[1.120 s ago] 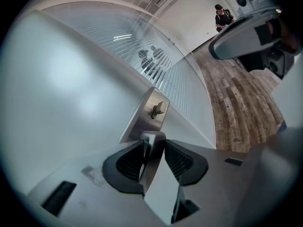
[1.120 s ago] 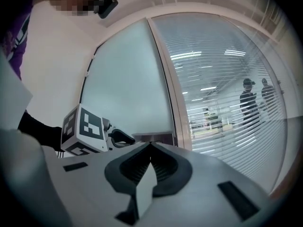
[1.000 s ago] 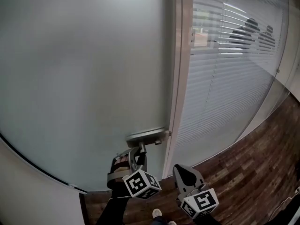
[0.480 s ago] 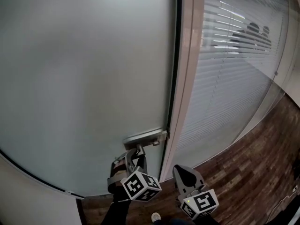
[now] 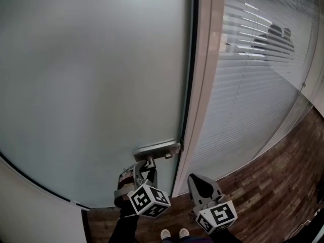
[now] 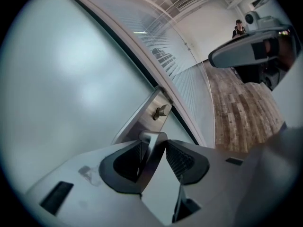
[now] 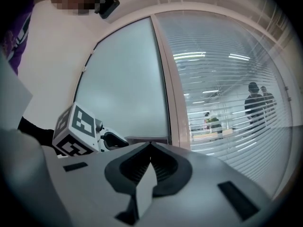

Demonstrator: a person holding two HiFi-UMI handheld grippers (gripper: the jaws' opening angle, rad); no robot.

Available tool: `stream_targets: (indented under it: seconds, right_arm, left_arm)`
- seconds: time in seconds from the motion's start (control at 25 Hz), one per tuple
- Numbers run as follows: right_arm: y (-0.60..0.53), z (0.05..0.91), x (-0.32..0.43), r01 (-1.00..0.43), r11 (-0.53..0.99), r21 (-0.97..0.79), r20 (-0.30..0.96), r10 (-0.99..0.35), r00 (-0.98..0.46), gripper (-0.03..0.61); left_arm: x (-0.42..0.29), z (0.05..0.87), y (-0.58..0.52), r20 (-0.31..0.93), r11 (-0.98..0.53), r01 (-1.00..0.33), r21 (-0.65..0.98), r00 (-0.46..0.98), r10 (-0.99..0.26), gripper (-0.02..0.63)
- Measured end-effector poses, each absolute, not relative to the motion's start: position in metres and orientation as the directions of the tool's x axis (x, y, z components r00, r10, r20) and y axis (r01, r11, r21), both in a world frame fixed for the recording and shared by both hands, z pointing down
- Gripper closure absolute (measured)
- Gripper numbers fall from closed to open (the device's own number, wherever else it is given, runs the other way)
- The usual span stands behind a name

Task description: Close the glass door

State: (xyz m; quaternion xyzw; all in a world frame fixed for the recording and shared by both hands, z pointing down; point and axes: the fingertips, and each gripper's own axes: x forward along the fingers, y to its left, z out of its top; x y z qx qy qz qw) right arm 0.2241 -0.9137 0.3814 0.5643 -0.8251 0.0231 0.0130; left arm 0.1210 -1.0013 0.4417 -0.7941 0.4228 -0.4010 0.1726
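1. Because the glass door (image 5: pixel 91 75) already meets its frame (image 5: pixel 202 90) at right, the left gripper (image 6: pixel 155 145) is opening its jaws, handle lever (image 5: pixel 157 149) between them.
2. Right gripper (image 7: pixel 150 150) pinched together, empty, idle nearby.

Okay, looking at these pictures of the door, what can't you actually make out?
- Anything behind the glass door: in every view, its frosting hides it.
- Whether the door's edge meets the frame: in the head view, the seam is only a thin dark line.
- Tip of the handle lever: in the left gripper view, it is buried between the opening jaws of the left hand-held gripper.
- The figures behind the blinds: in the right gripper view, they are silhouettes only.
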Motion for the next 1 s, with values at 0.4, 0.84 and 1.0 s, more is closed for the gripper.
stream_targets:
  seconds: [0.4,0.84,1.0]
  right_arm:
    - [-0.917,0.380,0.217,-0.905,0.425,-0.021,0.045,-0.904,-0.426,0.586]
    - [-0.917,0.381,0.202,-0.879,0.475,-0.030,0.046,-0.878,-0.476,0.586]
    - [-0.914,0.383,0.191,-0.866,0.500,-0.030,0.049,-0.864,-0.501,0.586]
  left_arm:
    - [0.119,0.431,-0.990,0.405,-0.478,-0.532,-0.699,0.257,-0.877,0.389]
    - [0.106,0.393,-0.925,0.078,-0.275,-0.845,-0.458,0.270,-0.960,0.373]
    - [0.101,0.389,-0.916,0.027,-0.285,-0.946,-0.155,0.284,-0.958,0.470]
